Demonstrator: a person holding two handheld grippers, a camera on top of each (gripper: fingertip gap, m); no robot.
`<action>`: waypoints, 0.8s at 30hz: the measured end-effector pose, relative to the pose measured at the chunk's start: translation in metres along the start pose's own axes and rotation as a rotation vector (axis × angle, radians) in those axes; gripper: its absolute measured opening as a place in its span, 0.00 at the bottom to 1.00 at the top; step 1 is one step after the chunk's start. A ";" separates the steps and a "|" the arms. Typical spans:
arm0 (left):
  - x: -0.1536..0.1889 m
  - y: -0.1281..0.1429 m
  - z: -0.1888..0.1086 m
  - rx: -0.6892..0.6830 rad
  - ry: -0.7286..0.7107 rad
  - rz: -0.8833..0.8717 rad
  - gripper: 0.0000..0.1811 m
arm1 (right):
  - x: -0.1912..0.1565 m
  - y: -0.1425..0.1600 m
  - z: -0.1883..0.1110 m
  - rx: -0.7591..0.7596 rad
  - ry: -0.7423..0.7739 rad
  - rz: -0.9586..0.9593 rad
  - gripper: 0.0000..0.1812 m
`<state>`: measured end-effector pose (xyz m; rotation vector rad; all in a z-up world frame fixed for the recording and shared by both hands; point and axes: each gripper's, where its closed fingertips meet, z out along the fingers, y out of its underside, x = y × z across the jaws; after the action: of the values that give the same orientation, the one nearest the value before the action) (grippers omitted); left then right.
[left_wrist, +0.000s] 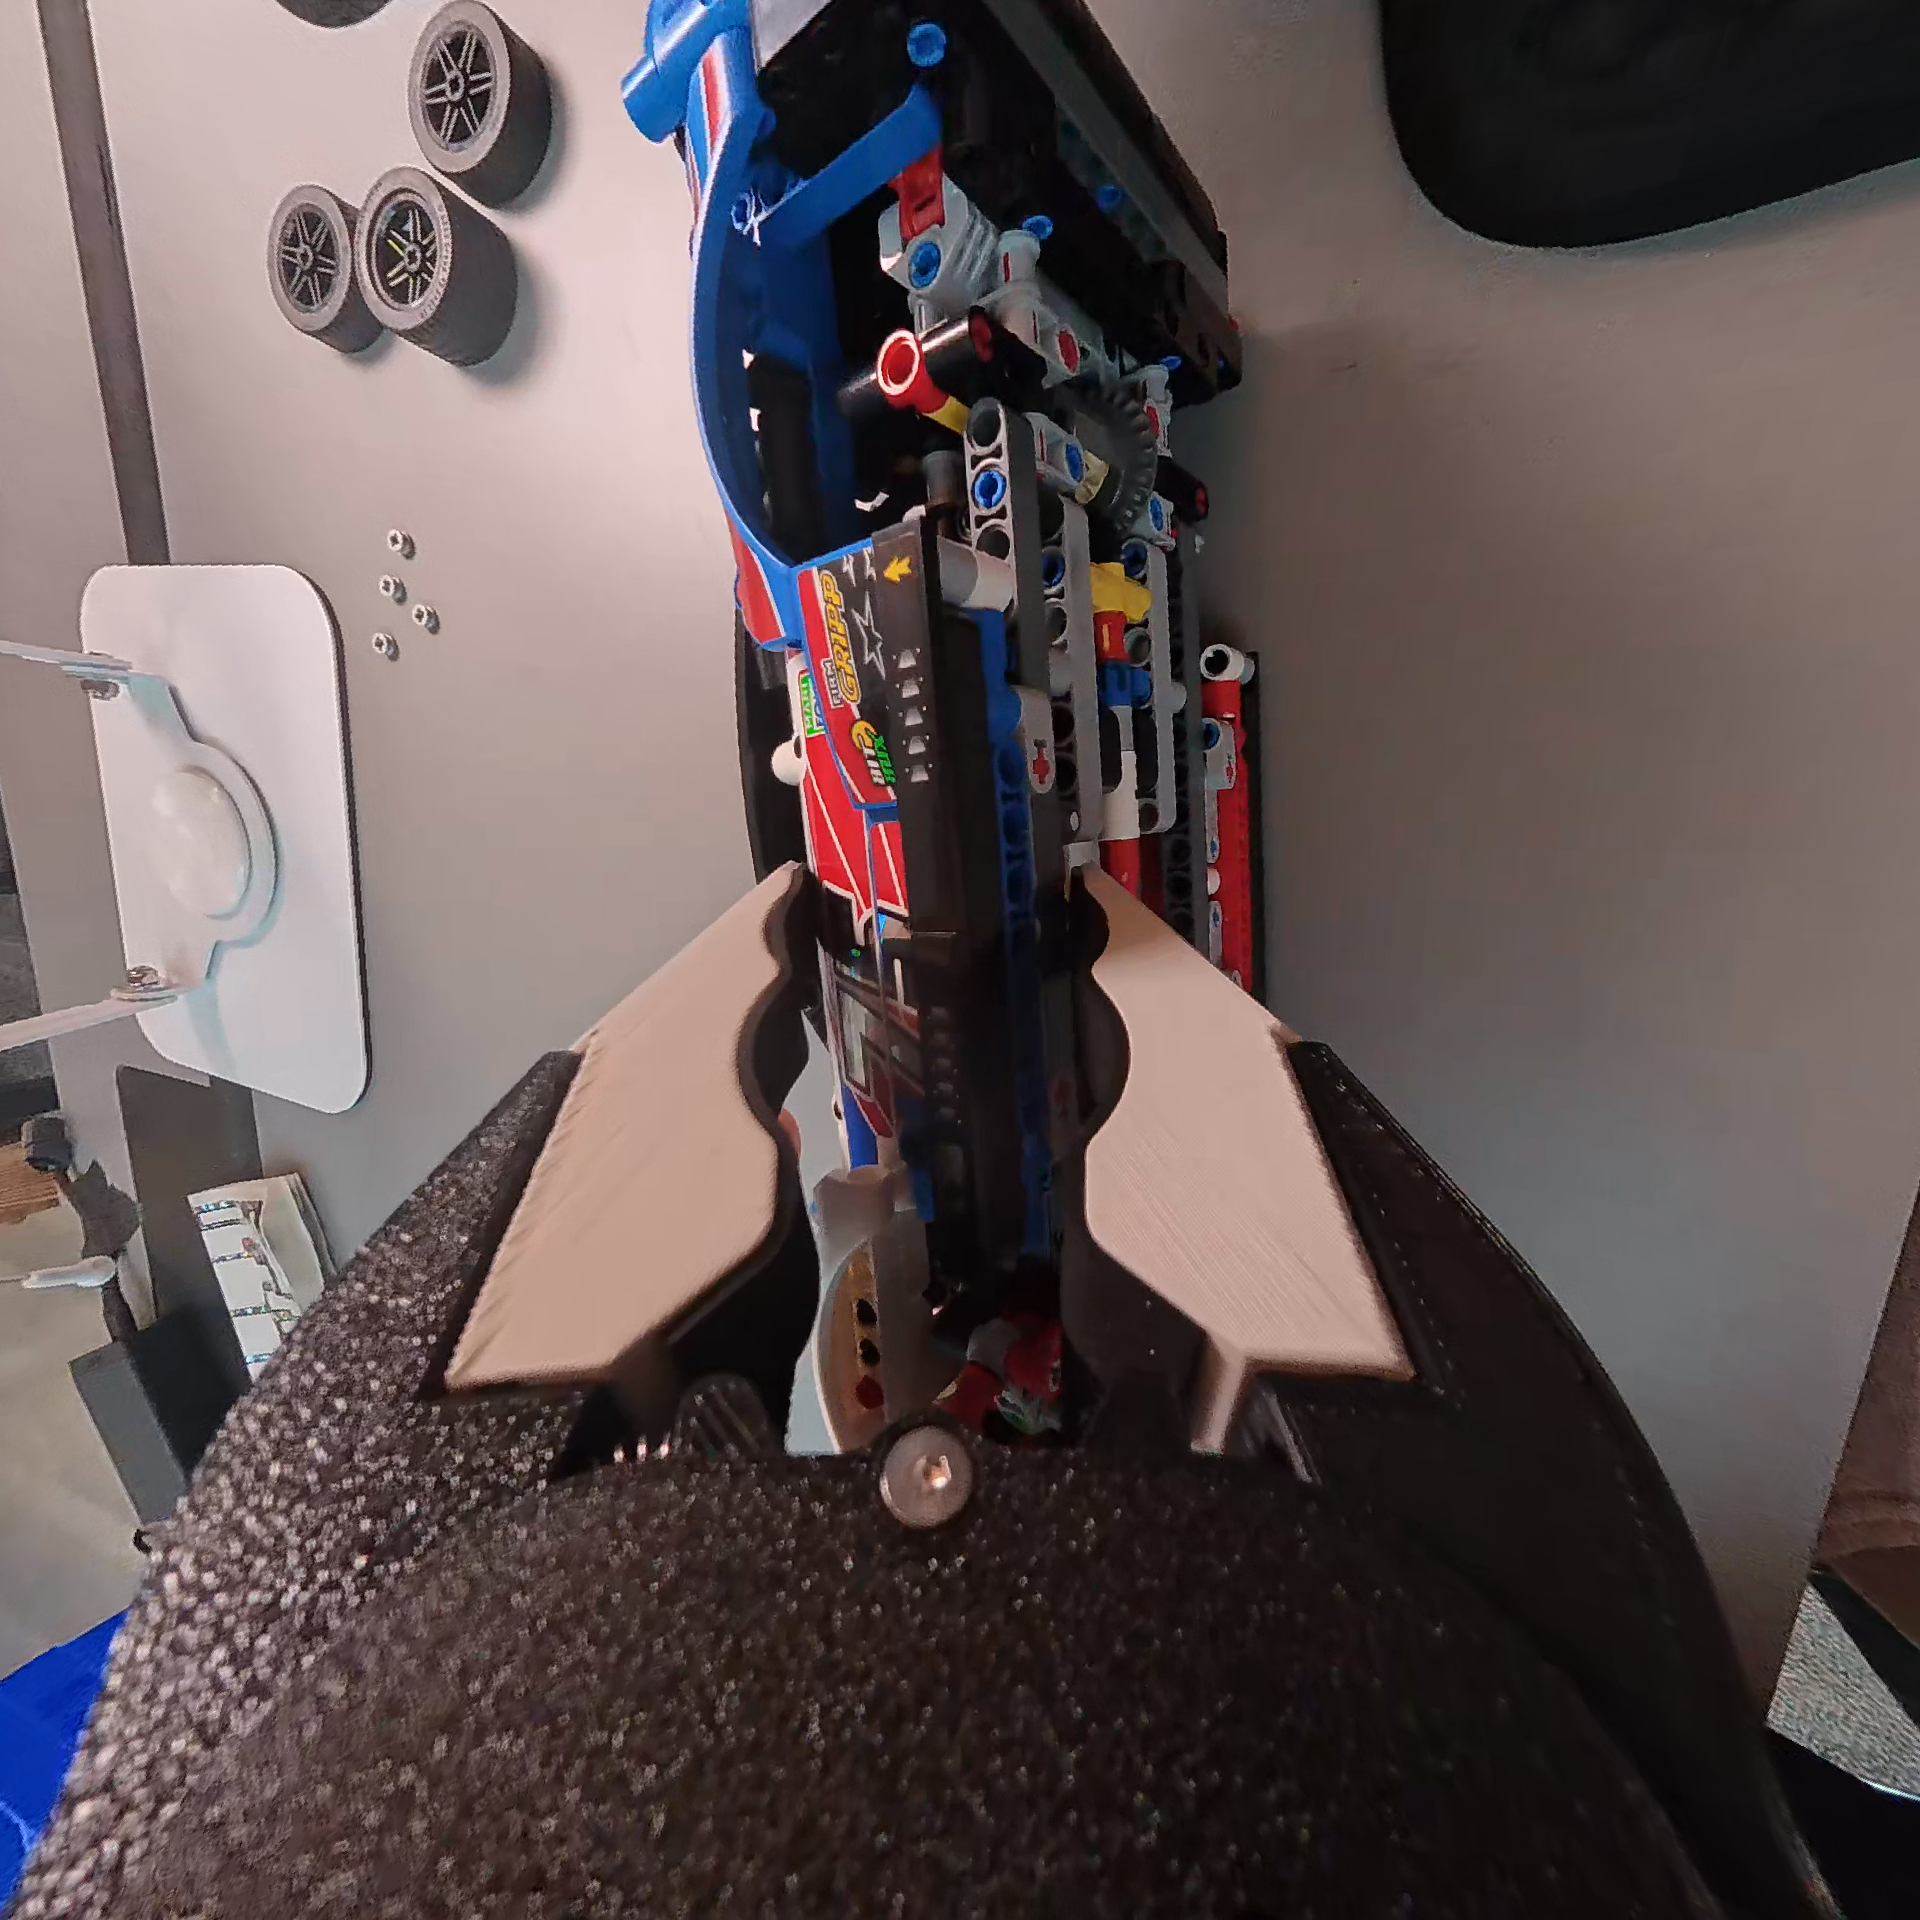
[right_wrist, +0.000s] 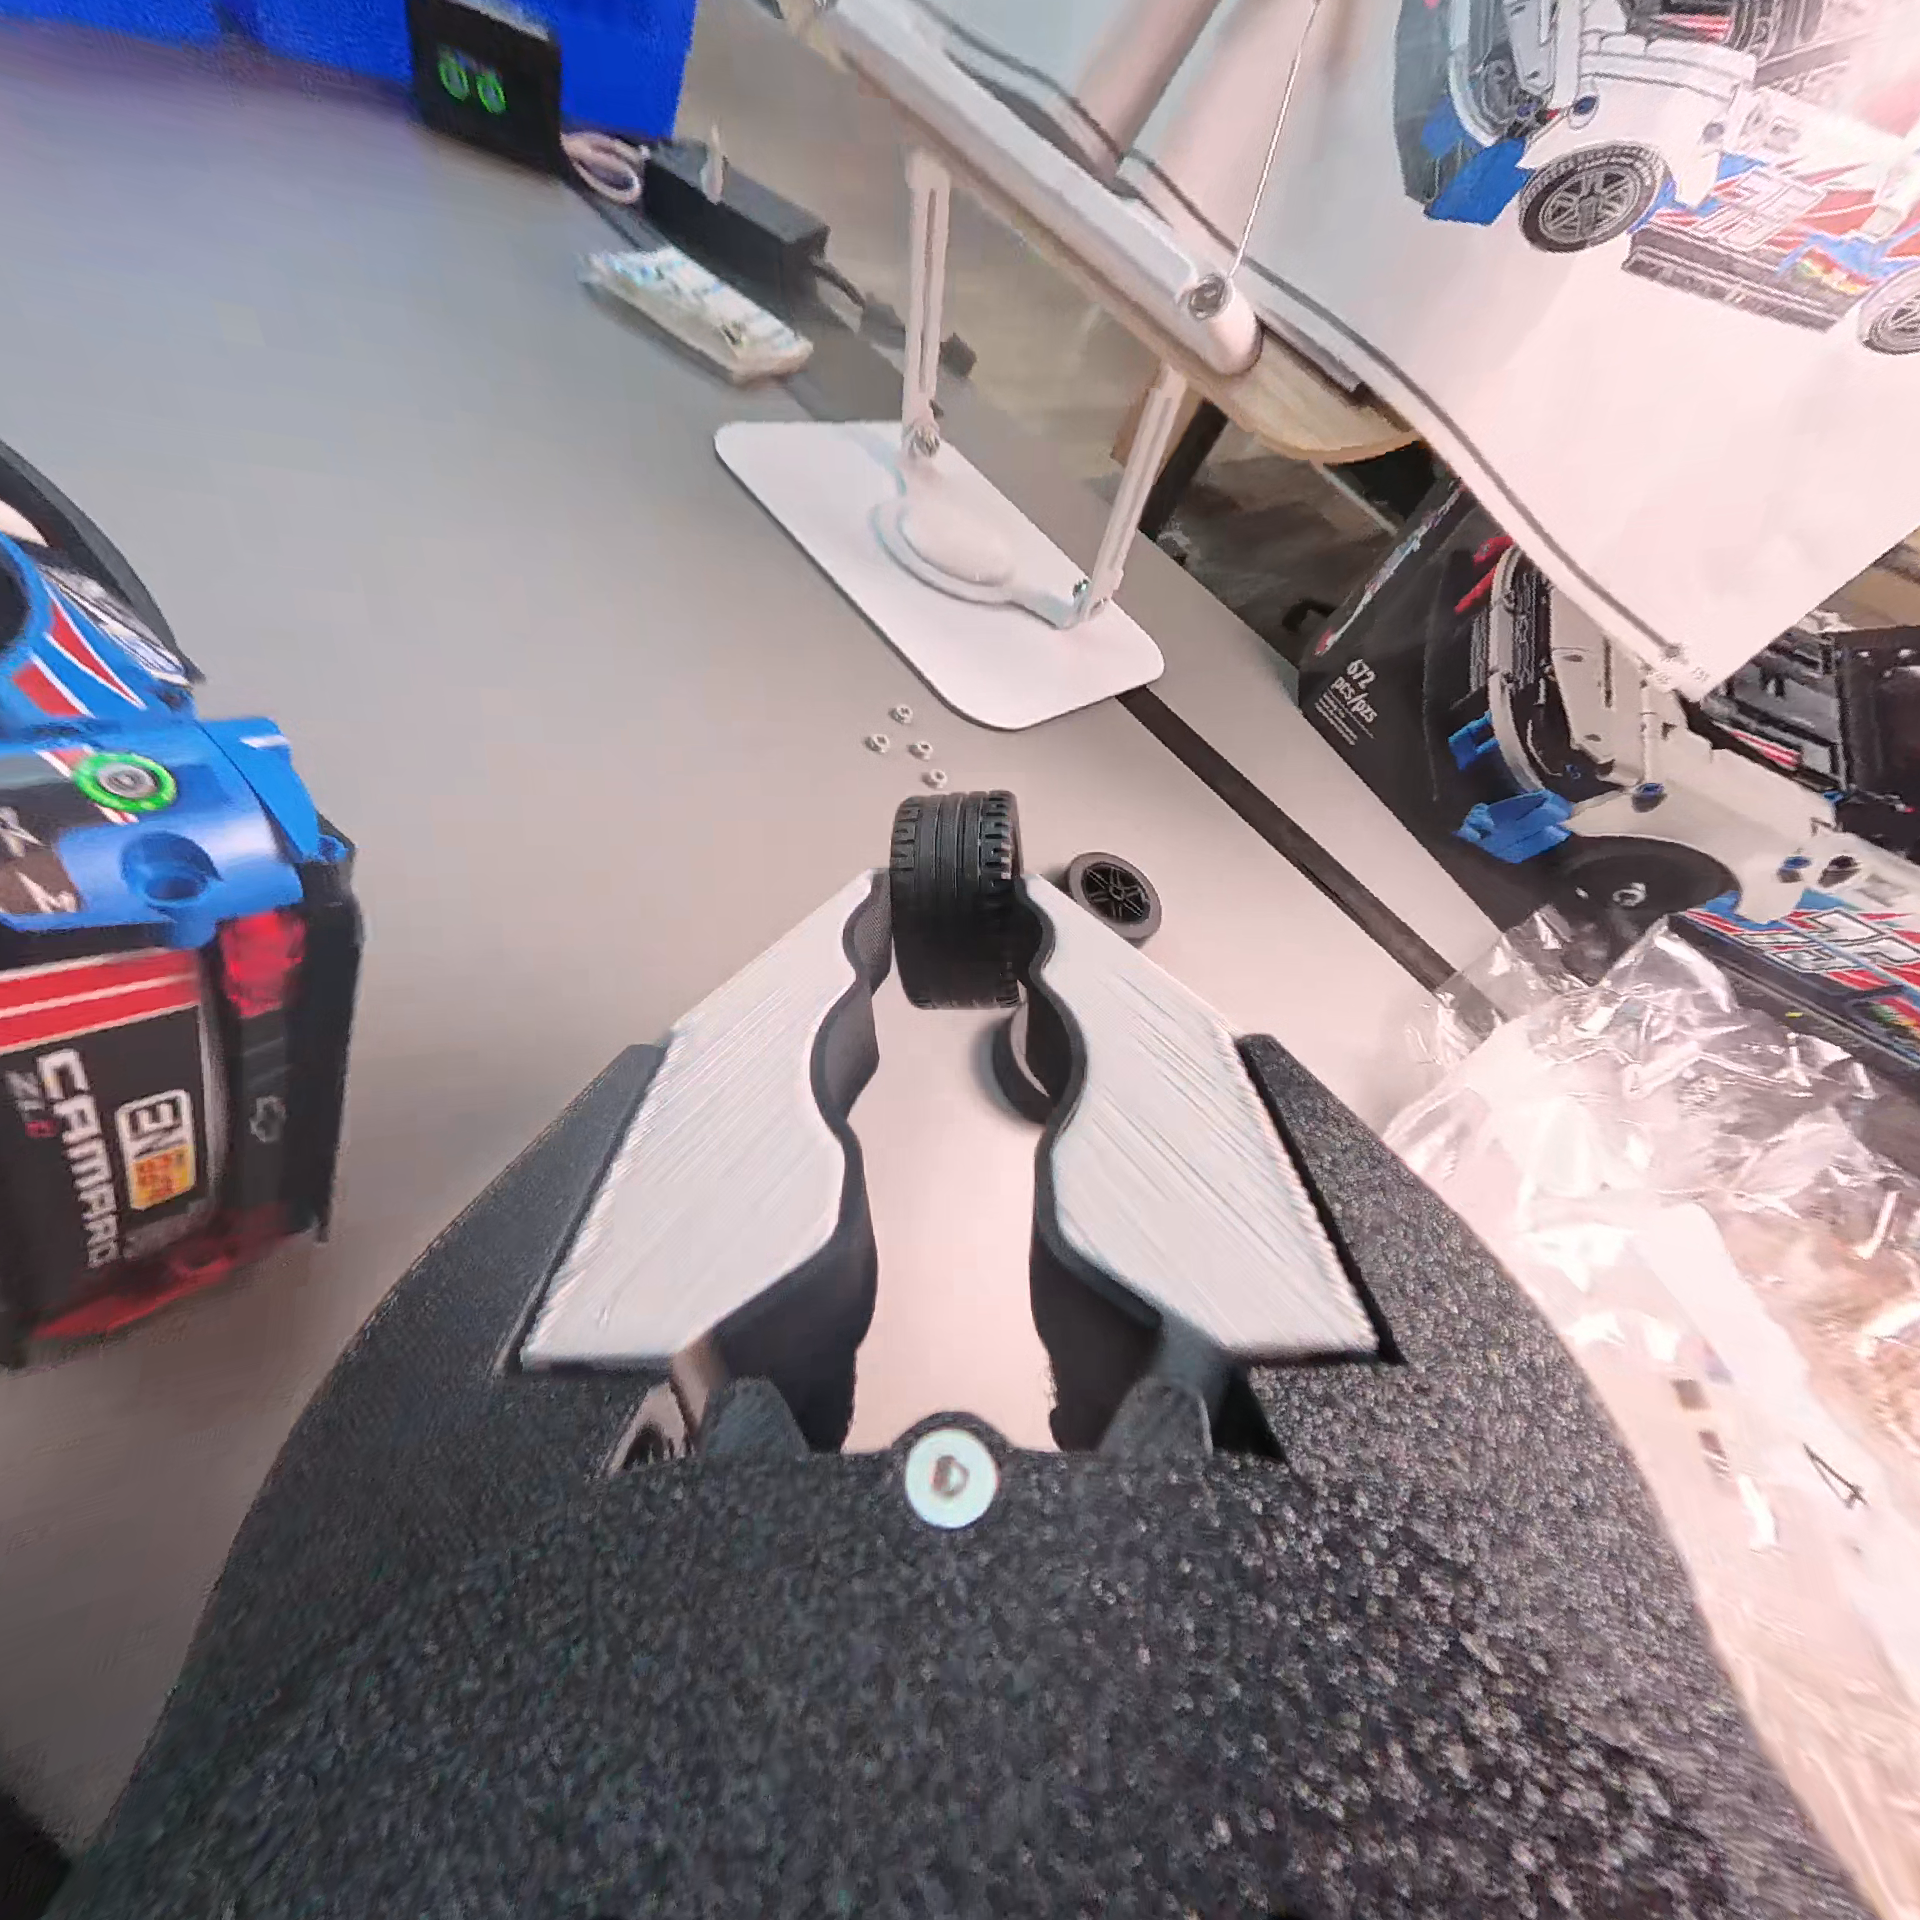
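Observation:
My left gripper (left_wrist: 940, 914) is shut on a blue, red and black brick-built toy car (left_wrist: 935, 675). The car is turned on its side, and its underside with grey beams and gears faces right. The car's rear end shows at the left of the right wrist view (right_wrist: 145, 987). My right gripper (right_wrist: 954, 925) is shut on a small black toy wheel (right_wrist: 954, 914), which stands upright between the fingertips just above the grey table (right_wrist: 468, 520). A second wheel (right_wrist: 1112, 894) lies flat just to the right. A third wheel (right_wrist: 1013, 1070) is partly hidden behind the right finger.
Three loose wheels (left_wrist: 416, 260) lie on the table at the upper left. Small metal nuts (left_wrist: 405, 592) lie near a white stand base (left_wrist: 229, 831), which also shows in the right wrist view (right_wrist: 935, 561). Crumpled plastic bags (right_wrist: 1662, 1195), a toy set box (right_wrist: 1507, 727) and a printed car picture (right_wrist: 1558, 260) are at the right. Spacing between my two grippers at the tips: around 20 centimetres. My right gripper is the nearer one to the printed car picture (right_wrist: 1558, 260): about 25 centimetres, against 35 centimetres.

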<state>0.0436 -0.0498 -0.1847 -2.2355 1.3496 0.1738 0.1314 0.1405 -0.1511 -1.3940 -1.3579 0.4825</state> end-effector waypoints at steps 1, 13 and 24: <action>0.000 0.000 0.000 0.002 0.007 -0.001 0.27 | -0.002 -0.005 -0.002 0.023 -0.012 0.019 0.12; -0.002 -0.008 -0.024 0.157 0.220 -0.152 0.35 | -0.058 -0.088 -0.041 0.244 -0.090 -0.043 0.12; -0.031 -0.053 -0.114 0.789 0.208 -0.409 0.18 | -0.121 -0.167 -0.068 0.461 -0.132 -0.001 0.12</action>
<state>0.0561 -0.0623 -0.0565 -1.7984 0.8058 -0.6414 0.0820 -0.0327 -0.0293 -0.9957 -1.2501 0.8402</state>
